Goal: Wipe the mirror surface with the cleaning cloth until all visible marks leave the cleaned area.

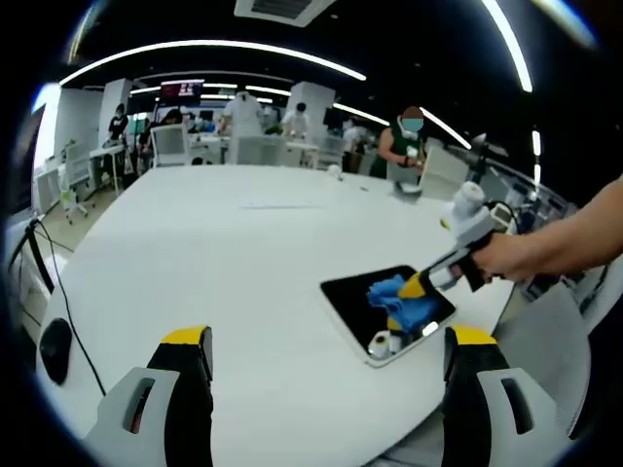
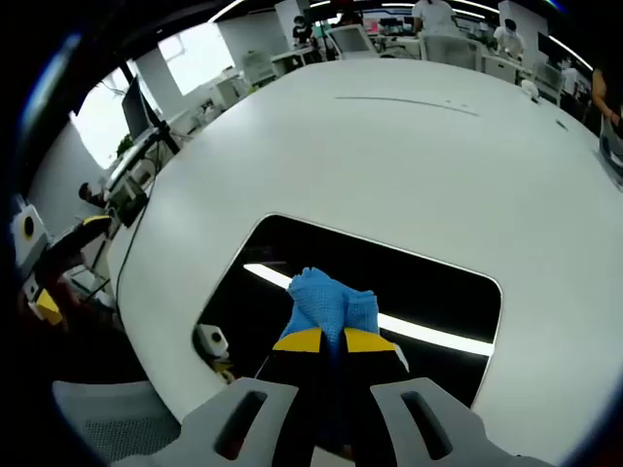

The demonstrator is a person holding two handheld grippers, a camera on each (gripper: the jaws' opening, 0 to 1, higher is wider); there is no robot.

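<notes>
Cloth (image 2: 329, 304) clamped in right tongs (image 2: 331, 341) on flat mirror (image 2: 428, 282); left tongs (image 1: 326, 348) apart above table (image 1: 214, 253)

An open-plan office or lab is shown: a large white table (image 1: 214, 263) in the fgd, rows of desks (image 1: 243, 148) w/ chairs (image 1: 167, 144) and monitors (image 2: 131, 109) behind, long ceiling light strips (image 1: 214, 47), and several people (image 1: 404, 146) seen standing at workstations.

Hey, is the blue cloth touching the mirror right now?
Touching. In the right gripper view the blue cloth, pinched in the right gripper, presses down on the mirror with no gap under it.
</notes>
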